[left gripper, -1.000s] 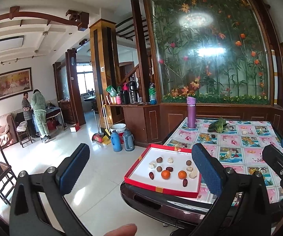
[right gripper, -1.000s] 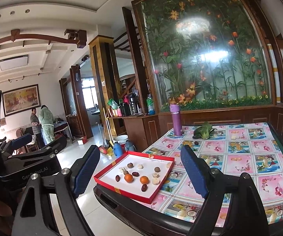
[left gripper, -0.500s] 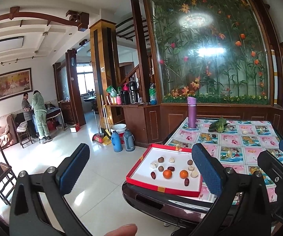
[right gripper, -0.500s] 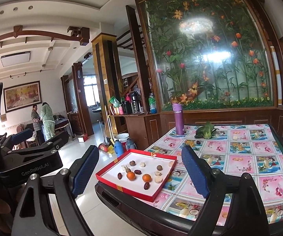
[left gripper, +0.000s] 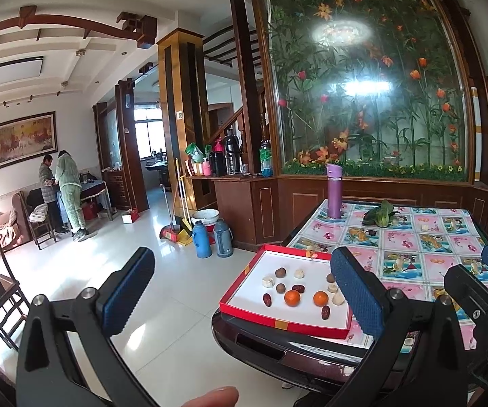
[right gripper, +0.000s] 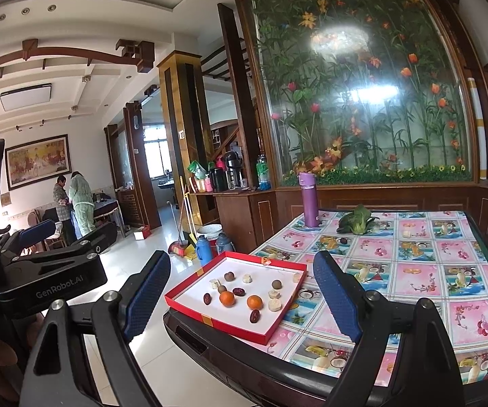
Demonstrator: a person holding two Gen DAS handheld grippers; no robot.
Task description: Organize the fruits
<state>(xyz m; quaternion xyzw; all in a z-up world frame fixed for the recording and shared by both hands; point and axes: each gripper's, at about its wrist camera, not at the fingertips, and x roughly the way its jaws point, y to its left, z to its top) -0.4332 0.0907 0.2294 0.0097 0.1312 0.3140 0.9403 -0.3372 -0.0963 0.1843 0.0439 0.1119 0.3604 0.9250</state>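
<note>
We hold both grippers short of the table, and nothing is in hand. The left gripper (left gripper: 244,291) fills the bottom of its frame with its blue pads spread wide and only air between them. The right gripper (right gripper: 244,298) shows the same in its own view: jaws wide apart, empty. Each opening frames the target, which looks to us like a lining-up pose before any reach.

The fruits sit in the red tray (right gripper: 189,300), a shallow white-floored box lid at the near left corner of the table (right gripper: 413,271), lower centre of the right-wrist frame. Two small oranges (right gripper: 227,298) lie side by side near the tray's middle. Dark red dates (right gripper: 206,298), round brown fruits (right gripper: 229,275) and pale slices (right gripper: 273,304) are scattered around them, all apart from one another. Loose and unsorted like that, grouping by kind looks to be the job, and by our reckoning it is not yet begun.

Farther back on the patterned tablecloth stands a purple bottle (right gripper: 309,200), upright, with a leafy green vegetable (right gripper: 356,222) to its right, both well clear of the tray.

For writing, the left gripper's black body at the left edge of the right-wrist frame reads "GenRobot.AI" (right gripper: 59,288) in grey letters. A second line lower down is too small to read. A fingertip (left gripper: 210,396) pokes in at the bottom edge of the left-wrist frame.
</note>
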